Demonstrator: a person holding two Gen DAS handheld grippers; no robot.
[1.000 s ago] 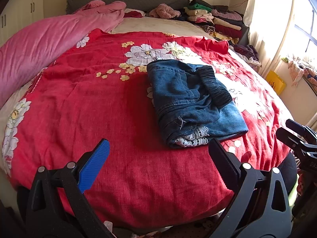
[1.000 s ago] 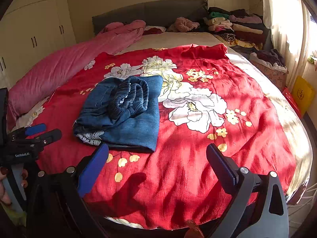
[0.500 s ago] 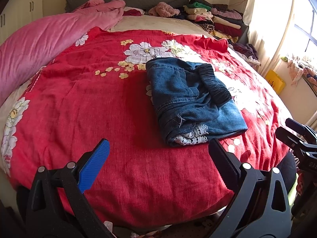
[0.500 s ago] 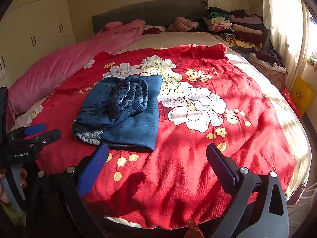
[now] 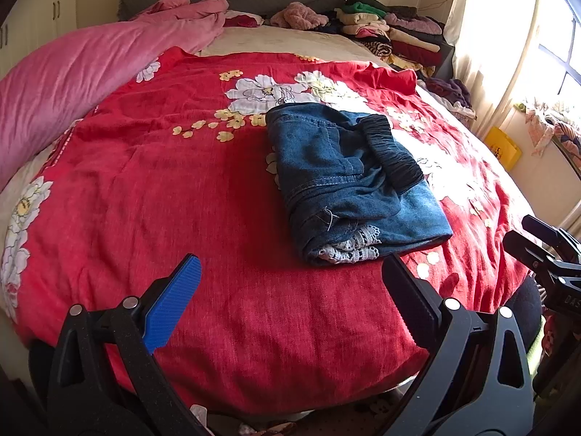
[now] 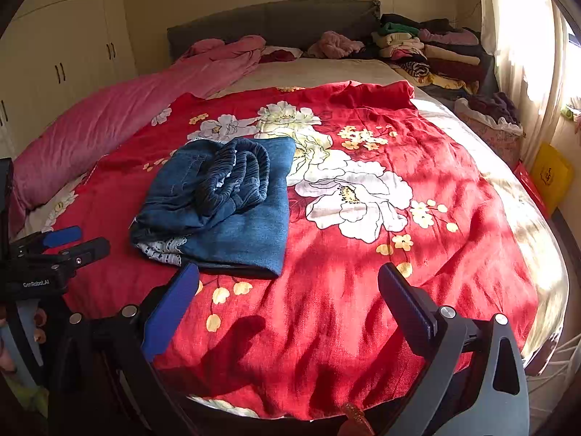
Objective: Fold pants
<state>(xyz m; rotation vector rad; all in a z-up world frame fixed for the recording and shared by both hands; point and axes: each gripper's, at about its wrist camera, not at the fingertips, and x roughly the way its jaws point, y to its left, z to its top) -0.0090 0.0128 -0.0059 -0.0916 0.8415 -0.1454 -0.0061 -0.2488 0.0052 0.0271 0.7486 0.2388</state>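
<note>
Blue denim pants lie folded in a compact bundle on the red floral bedspread, elastic waistband on top and white lace trim at the near edge. They also show in the right wrist view. My left gripper is open and empty, held back from the near edge of the bed, short of the pants. My right gripper is open and empty, near the bed edge, to the right of the pants. Each gripper shows at the edge of the other's view: the right one and the left one.
A pink quilt lies along the bed's left side. Stacked folded clothes sit at the head of the bed on the right. A grey headboard, white wardrobe at left, curtain and yellow bag at right.
Both grippers stay open and nearly still. The left view has tilted slightly, so the pants sit a little higher in frame.
</note>
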